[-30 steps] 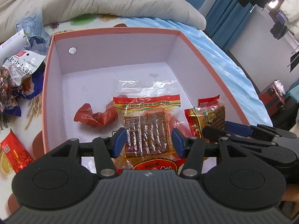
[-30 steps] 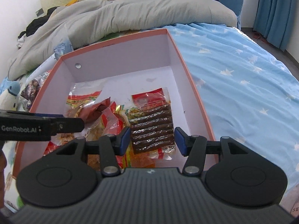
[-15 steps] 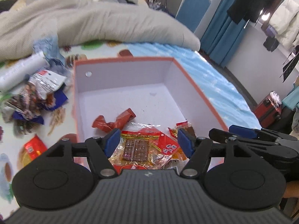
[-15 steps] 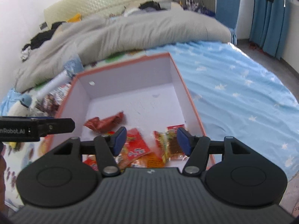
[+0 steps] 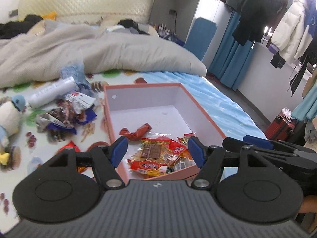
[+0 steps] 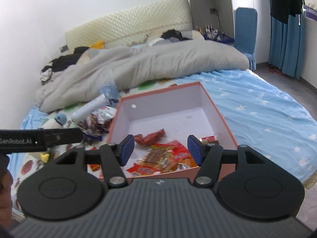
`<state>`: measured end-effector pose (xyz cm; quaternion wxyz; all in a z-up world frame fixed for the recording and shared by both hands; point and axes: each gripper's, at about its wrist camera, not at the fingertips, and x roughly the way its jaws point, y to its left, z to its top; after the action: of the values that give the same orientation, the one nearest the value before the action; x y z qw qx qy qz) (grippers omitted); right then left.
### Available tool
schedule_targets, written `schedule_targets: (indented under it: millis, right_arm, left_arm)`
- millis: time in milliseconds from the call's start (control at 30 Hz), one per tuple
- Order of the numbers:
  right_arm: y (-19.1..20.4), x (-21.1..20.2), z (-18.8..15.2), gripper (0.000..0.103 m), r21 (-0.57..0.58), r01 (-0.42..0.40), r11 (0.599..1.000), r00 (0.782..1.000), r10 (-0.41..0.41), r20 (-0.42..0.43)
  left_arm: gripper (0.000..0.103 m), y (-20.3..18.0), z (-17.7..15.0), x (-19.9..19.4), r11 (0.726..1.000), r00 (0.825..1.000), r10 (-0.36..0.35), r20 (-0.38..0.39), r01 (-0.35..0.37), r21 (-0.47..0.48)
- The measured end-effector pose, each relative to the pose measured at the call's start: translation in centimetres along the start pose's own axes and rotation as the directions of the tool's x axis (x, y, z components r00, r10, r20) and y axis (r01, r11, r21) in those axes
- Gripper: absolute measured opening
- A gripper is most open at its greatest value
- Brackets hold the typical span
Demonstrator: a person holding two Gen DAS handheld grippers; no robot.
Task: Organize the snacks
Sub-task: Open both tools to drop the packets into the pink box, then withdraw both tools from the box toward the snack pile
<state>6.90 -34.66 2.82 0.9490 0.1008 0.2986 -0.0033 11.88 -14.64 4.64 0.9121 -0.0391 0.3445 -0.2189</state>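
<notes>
A pink box (image 5: 142, 85) (image 6: 164, 97) with white inner walls lies open on the bed. Inside lie a twisted red wrapper (image 5: 135, 131) (image 6: 149, 136) and a heap of red and orange snack packets (image 5: 150, 164) (image 6: 146, 168) at its near end. More loose snacks (image 5: 67, 113) (image 6: 99, 119) are piled on the sheet left of the box. My left gripper (image 5: 157, 148) hangs open above the box's near end, holding nothing. My right gripper (image 6: 161, 148) is likewise open and empty, beside the left one.
A grey duvet (image 5: 99, 55) is bunched behind the box. A plush penguin (image 5: 10, 115) and a white roll (image 5: 51, 94) lie at the left. One red packet (image 5: 68, 146) sits by the box's near left corner. A red suitcase (image 5: 281, 127) stands on the floor, right.
Both grippers have lifted up and back from inside the box, and their jaws have widened. The packets that were between the fingers now lie in the box.
</notes>
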Motion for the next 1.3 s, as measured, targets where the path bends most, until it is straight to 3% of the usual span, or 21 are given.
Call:
schedule_targets:
  millis: [133, 367, 700, 933, 1067, 1300]
  right_arm:
    - [1.8, -1.8, -1.1, 0.062, -0.035, 0.008, 0.999, 1.000, -0.008, 0.009]
    - [4.5, -3.8, -3.6, 0.062, -0.065, -0.045, 0.997, 0.999, 0.046, 0.004]
    - [9.4, -5.1, -6.3, 0.062, -0.157, -0.165, 0.974, 0.986, 0.161, -0.035]
    - [10.8, -5.5, -7.7, 0.062, -0.180, -0.207, 0.962, 0.978, 0.202, -0.043]
    - [11.8, -6.3, -9.3, 0.062, -0.248, -0.256, 0.934, 0.966, 0.253, -0.046]
    - [12.3, -5.1, -9.7, 0.062, -0.246, -0.272, 0.930, 0.962, 0.263, -0.069]
  left_arm:
    - [0.073, 0.4, -1.7, -3.8, 1.000, 0.999, 0.018, 0.043, -0.018, -0.009]
    - [0.077, 2.1, -5.2, -9.7, 0.997, 0.992, 0.069, 0.102, -0.066, -0.038]
    - [0.078, 4.7, -9.7, -14.5, 0.987, 0.986, 0.120, 0.120, -0.105, -0.119]
    - [0.078, 5.9, -11.6, -15.8, 0.980, 0.984, 0.142, 0.111, -0.124, -0.155]
    - [0.078, 6.1, -12.1, -15.2, 0.980, 0.985, 0.140, 0.096, -0.124, -0.155]
    - [0.078, 7.1, -11.7, -12.8, 0.981, 0.990, 0.132, 0.044, -0.125, -0.146]
